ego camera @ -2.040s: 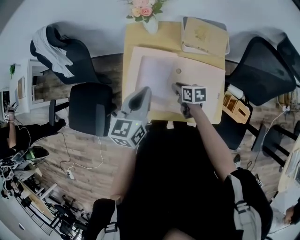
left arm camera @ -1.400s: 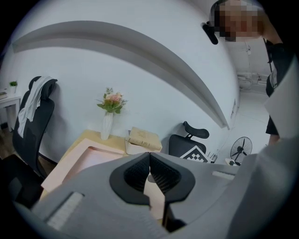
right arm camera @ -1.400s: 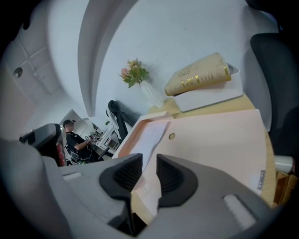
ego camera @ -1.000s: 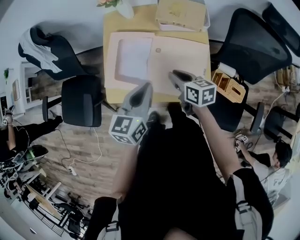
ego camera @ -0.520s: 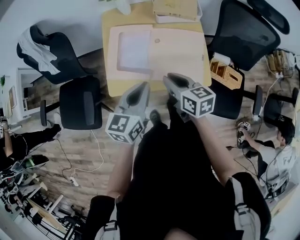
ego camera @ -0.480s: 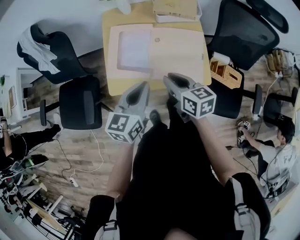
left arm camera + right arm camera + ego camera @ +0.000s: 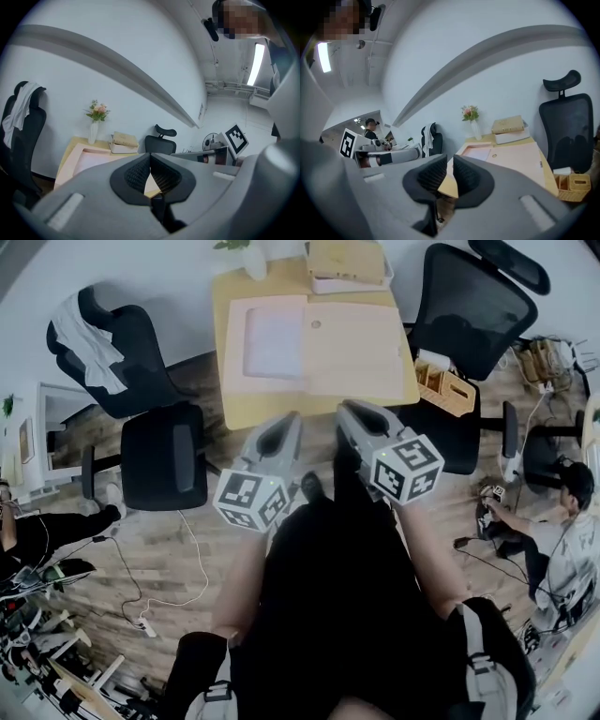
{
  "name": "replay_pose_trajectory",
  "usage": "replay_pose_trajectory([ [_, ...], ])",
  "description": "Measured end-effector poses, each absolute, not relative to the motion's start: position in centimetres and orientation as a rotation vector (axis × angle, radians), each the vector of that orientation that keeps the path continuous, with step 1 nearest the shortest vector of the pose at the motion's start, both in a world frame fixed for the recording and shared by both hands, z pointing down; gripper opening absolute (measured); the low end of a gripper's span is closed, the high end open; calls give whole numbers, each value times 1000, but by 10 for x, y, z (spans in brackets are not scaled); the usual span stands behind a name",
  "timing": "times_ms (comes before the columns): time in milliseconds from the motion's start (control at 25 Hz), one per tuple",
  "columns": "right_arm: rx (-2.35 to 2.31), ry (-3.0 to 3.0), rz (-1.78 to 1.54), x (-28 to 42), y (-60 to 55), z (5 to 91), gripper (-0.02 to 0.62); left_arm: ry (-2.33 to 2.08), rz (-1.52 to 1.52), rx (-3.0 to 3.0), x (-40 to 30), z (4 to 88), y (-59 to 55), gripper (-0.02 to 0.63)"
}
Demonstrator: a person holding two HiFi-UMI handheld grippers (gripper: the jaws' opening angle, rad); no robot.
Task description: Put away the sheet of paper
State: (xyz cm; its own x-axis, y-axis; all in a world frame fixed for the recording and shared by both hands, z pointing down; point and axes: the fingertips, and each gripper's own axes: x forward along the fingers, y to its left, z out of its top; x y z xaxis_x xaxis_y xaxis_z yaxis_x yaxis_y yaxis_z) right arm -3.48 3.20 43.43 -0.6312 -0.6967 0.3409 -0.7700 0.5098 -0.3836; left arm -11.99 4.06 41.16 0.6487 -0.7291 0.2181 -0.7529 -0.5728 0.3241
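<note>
The sheet of paper lies flat on the left half of an open pink folder on the wooden table. Both grippers hang in the air short of the table's near edge, touching nothing. My left gripper is shut and empty; its pads meet in the left gripper view. My right gripper has a narrow gap between its pads, which are closing with nothing between them. The right gripper view shows the paper and the folder ahead.
A vase of flowers and a stacked box stand at the table's far edge. Black office chairs flank the table. A wooden organizer sits to the right. A person sits at far right. Cables lie on the floor.
The right gripper has come back from over the folder, and both grippers now hover off the table's near edge. The table sits farther away in the head view.
</note>
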Motion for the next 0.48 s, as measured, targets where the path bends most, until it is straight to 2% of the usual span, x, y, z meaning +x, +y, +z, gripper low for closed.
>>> replay_pose_trajectory([
  [320,1312,-2635,714,-42,67,415,5,-1139,79,2501,-129,409,68,9],
  [480,1293,-2642,680,-45,74,407,3,-1156,59,2497,-136,403,72,9],
])
